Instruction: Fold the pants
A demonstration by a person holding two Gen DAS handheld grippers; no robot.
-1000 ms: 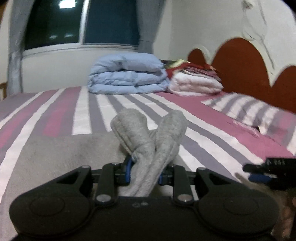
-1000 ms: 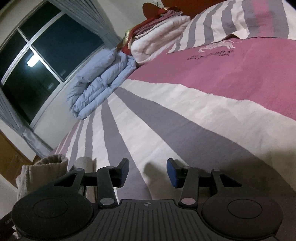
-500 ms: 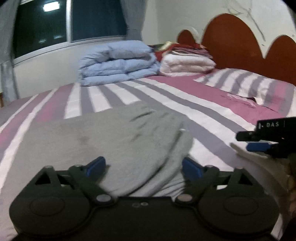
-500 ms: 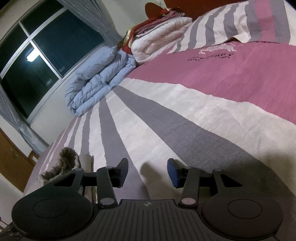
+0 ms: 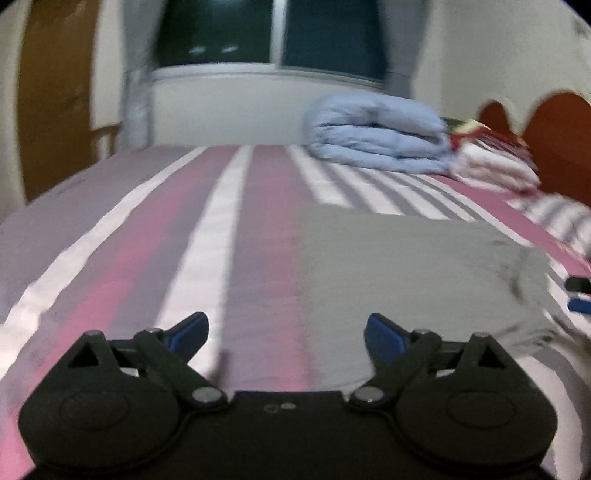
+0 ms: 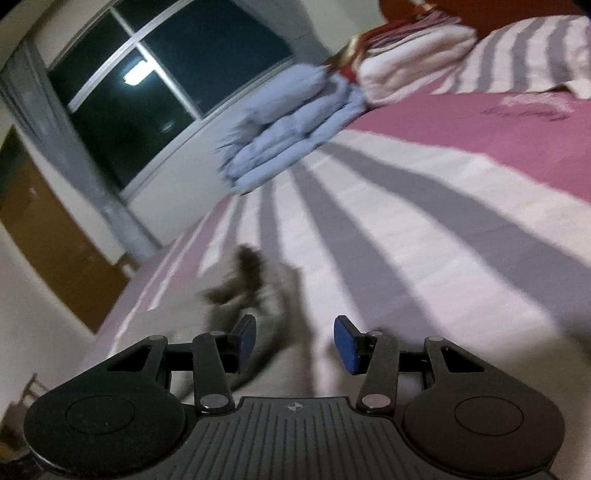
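Note:
The grey pants [image 5: 406, 269] lie flat and folded on the striped bedspread [image 5: 207, 236], right of centre in the left wrist view. My left gripper [image 5: 286, 332] is open and empty, low over the bed at the pants' left edge. The right gripper's tips [image 5: 578, 293] show at the far right edge. In the right wrist view, my right gripper [image 6: 293, 341] is open and empty above the bed, with a blurred edge of the grey pants [image 6: 255, 291] just ahead of its left finger.
A folded light-blue duvet [image 5: 376, 133] and a white and red pile of blankets [image 5: 491, 162] sit at the far side of the bed. A striped pillow [image 6: 528, 55] lies by the red headboard [image 5: 554, 133]. A window [image 5: 266, 33] and wooden door [image 5: 55, 99] are beyond.
My left gripper opened and let go of the bunched grey pants, which now lie flat, then swung left. My right gripper opened wider and turned toward the pants.

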